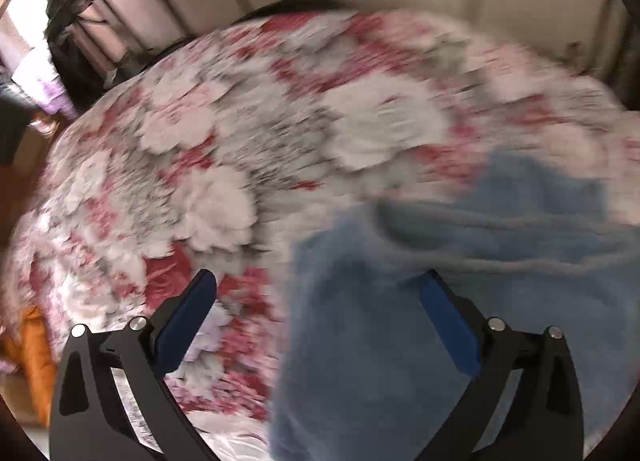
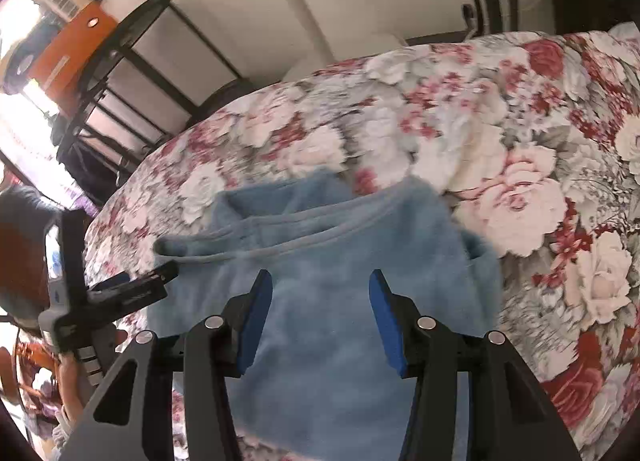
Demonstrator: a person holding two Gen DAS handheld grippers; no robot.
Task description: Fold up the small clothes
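Presently the blue fleece garment lies on the floral bedspread under the left gripper and right gripper, both apart and empty; each should pinch a hem squarely.

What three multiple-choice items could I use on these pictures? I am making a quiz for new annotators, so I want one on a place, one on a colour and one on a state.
1. Where does the soft light-blue fleece garment lie?
A. on the floral red-and-white bedspread
B. on a wooden floor
C. in a basket

2. What colour are the pads on the gripper fingers?
A. green
B. blue
C. white

3. How does the left gripper stand?
A. shut on the garment
B. shut on nothing
C. open, gripping nothing

Key:
1 A, the bedspread's flower print shows around the garment in both views.
2 B, blue pads line the black fingers of both grippers.
3 C, its fingers stand wide apart in the left wrist view, bedspread and garment showing between them.
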